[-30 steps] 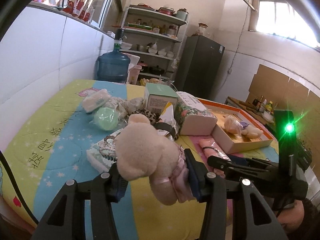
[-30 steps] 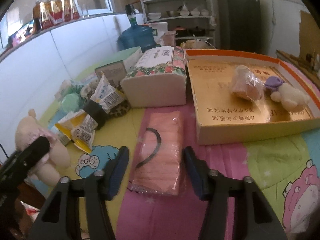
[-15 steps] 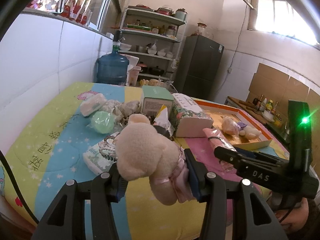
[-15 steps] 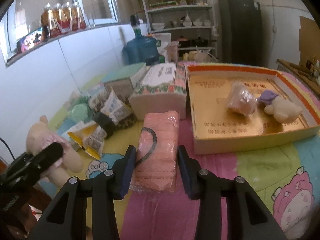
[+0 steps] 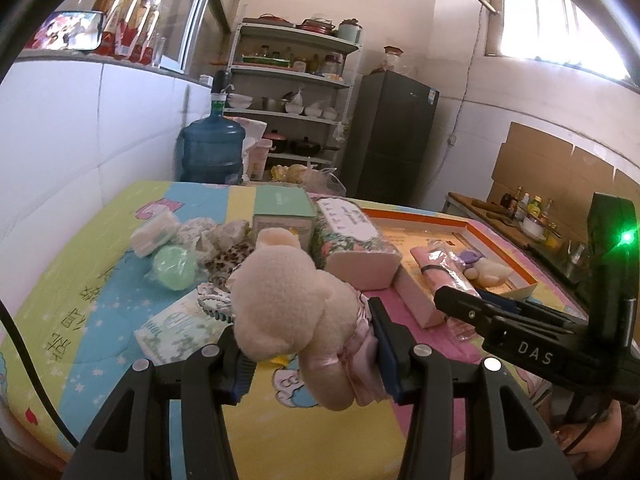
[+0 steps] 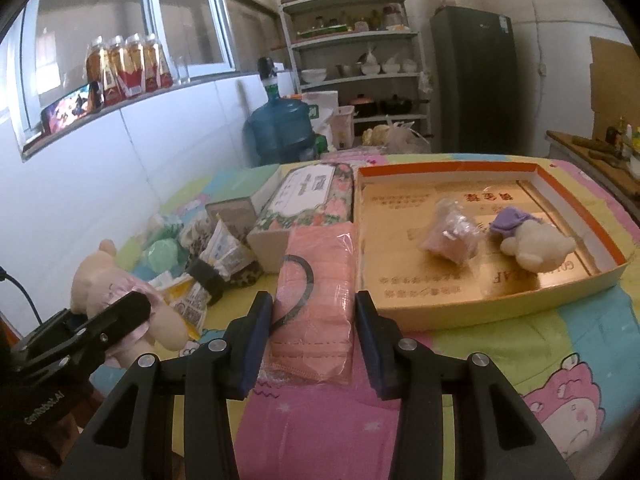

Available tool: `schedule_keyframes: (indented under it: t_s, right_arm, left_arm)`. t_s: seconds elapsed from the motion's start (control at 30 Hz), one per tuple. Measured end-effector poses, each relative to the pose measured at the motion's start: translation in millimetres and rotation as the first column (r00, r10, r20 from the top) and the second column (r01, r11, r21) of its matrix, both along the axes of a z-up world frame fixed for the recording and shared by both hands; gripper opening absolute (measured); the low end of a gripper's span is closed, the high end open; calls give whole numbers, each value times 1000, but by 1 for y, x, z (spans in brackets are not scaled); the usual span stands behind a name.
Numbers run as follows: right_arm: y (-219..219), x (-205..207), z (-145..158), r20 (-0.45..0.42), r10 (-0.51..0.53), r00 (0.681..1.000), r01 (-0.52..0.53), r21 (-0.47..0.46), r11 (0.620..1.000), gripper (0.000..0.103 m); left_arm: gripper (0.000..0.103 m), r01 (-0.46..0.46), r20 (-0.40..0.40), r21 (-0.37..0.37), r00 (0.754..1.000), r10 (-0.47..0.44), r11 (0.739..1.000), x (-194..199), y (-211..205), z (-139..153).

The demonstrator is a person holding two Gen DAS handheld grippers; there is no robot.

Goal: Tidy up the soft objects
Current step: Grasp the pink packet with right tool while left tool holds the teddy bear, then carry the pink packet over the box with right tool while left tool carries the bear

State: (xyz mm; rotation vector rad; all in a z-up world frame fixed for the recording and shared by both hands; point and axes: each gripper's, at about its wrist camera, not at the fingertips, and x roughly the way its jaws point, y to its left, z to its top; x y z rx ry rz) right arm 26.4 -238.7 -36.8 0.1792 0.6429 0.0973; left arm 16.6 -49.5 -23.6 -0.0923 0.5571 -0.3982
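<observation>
While clamped around the pink mask pack (image 6: 316, 300), right fingers (image 6: 310, 350) pinch its long sides, long axis running toward 12 o'clock. Open box (image 6: 572, 280) lying at 1 o'clock from that grip, just beside the pack, so nearer the right hand. Left fingers (image 5: 308, 354) half-closed on the plush bear (image 5: 296, 304), above the desk (image 5: 100, 316), box at 2 o'clock.
</observation>
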Motion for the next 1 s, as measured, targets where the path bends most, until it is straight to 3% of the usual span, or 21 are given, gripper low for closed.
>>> schedule_keyframes:
  t_s: [1.0]
  right_arm:
    - [-111, -13, 26, 101, -217, 971, 217, 10, 976, 43]
  left_arm:
    - [51, 155, 77, 13, 985, -155, 988, 26, -122, 30]
